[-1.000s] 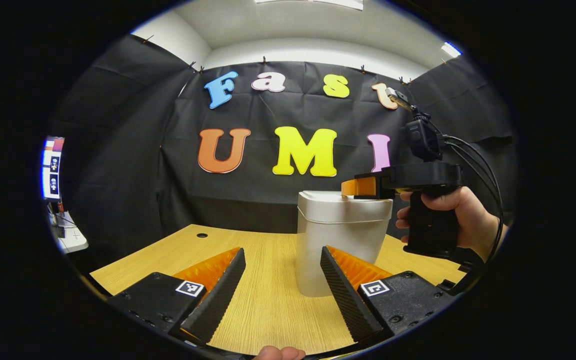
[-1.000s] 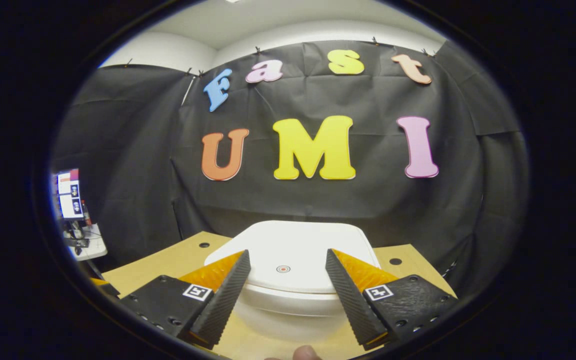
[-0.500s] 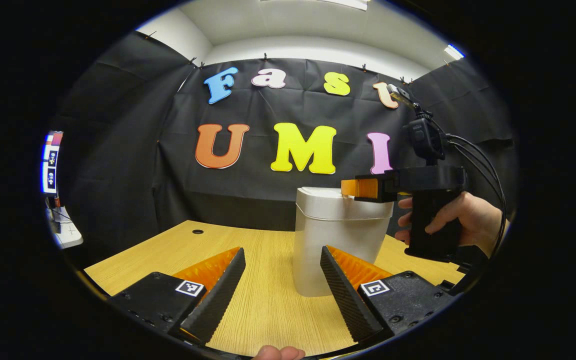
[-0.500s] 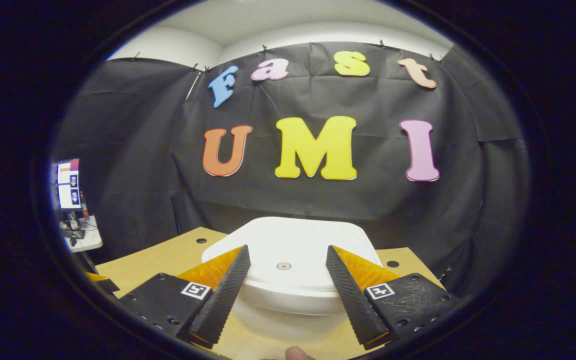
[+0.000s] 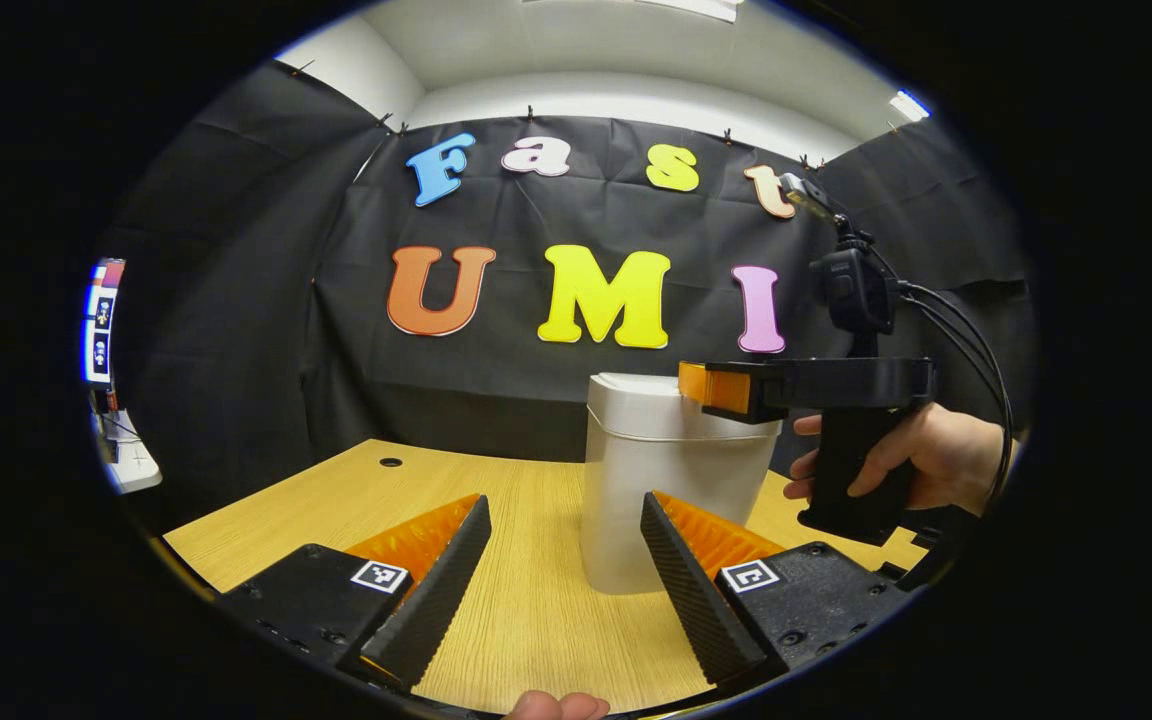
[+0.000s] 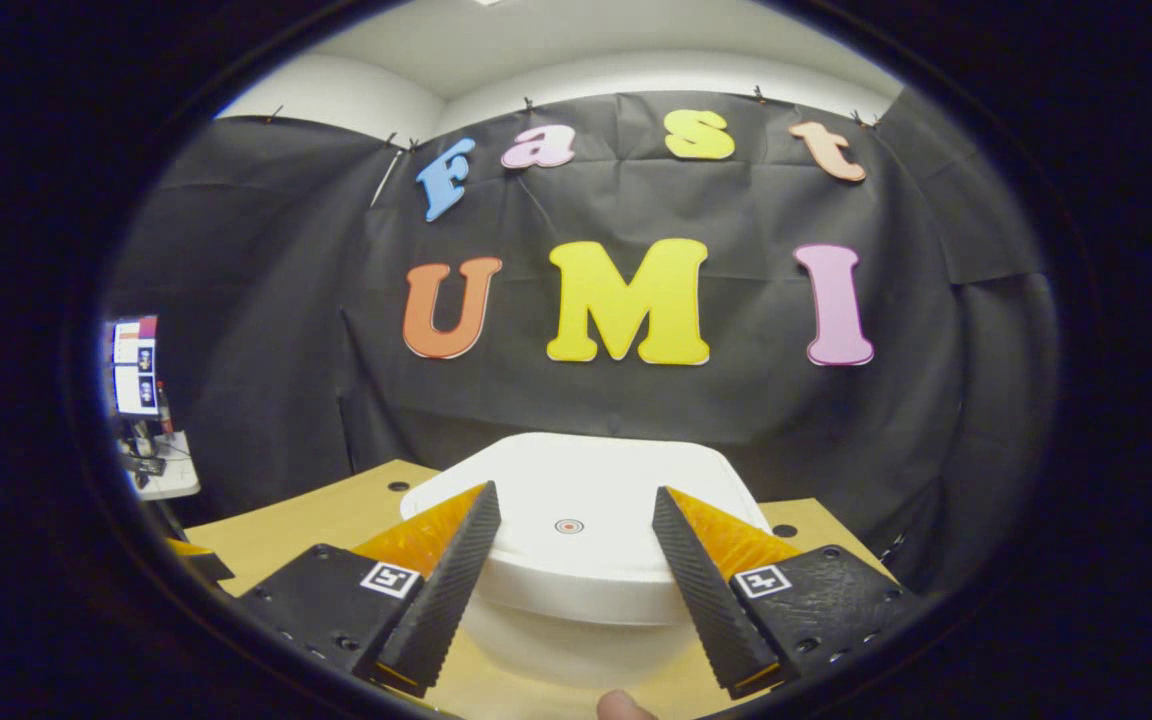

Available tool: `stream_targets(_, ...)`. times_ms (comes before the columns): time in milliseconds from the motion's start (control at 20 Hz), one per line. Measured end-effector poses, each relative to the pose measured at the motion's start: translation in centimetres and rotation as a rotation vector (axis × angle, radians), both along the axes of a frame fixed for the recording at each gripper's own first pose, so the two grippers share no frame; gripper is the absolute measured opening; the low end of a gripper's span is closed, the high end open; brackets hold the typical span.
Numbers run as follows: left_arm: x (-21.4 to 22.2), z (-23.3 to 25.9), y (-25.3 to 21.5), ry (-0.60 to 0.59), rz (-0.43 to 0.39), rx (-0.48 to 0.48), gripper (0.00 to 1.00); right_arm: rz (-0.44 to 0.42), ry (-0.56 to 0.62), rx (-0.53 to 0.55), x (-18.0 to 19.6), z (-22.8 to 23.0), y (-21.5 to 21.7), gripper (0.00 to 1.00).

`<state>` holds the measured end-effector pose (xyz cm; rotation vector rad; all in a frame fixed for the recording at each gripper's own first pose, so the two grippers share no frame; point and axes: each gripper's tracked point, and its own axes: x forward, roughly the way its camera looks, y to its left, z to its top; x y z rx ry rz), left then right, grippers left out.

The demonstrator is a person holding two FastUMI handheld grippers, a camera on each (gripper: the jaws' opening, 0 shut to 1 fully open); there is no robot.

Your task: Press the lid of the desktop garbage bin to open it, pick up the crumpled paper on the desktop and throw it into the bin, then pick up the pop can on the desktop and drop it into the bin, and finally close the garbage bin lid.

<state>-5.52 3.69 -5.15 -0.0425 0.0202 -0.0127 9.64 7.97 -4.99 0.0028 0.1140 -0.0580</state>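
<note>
Wooden desk (image 5: 526,560) carries bin (image 5: 671,480), lid (image 6: 586,520) down | right gripper (image 6: 576,520) spread apart just above lid | left gripper (image 5: 564,520) released, nothing between fingers

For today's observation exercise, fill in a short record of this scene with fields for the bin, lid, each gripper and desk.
bin: white garbage bin upright on the desk
lid: lid down, small round mark at its centre
right gripper: right gripper open, poised over the lid
left gripper: left gripper open, nothing held
desk: wooden desk
</note>
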Motion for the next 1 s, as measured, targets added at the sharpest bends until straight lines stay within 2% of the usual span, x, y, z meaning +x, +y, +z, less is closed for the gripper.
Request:
stream_targets(350,0.2,0.5,-0.4,-0.013,0.001,0.012,0.97,-0.013,-0.046,0.006,-0.4,1.0,0.2,0.97)
stream_targets(400,0.3,0.5,-0.3,-0.015,0.006,0.015,1.00,-0.010,-0.060,0.013,-0.5,1.0,0.2,0.96)
stream_targets(500,0.7,0.5,0.0,-0.012,0.016,0.015,0.98,-0.006,-0.079,0.023,-0.4,1.2,0.2,0.95)
stream_targets(650,1.2,1.1,0.0,-0.016,0.030,0.023,0.98,0.034,-0.108,0.027,-1.0,1.8,0.5,0.94)
stream_targets(750,1.6,1.6,0.2,-0.022,0.042,0.026,1.00,0.026,-0.155,0.017,-1.9,3.0,-0.2,0.94)
stream_targets(850,2.0,2.2,0.0,-0.027,0.050,0.027,0.98,0.026,-0.184,0.017,-3.3,3.6,-1.0,0.95)
stream_targets(950,2.3,3.2,-0.4,-0.047,0.051,0.029,0.98,0.049,-0.158,0.045,-5.1,2.6,-1.4,0.94)
stream_targets(1000,2.7,3.6,-0.8,-0.055,0.050,0.032,0.97,0.027,-0.151,0.045,-6.1,2.0,-2.5,0.94)
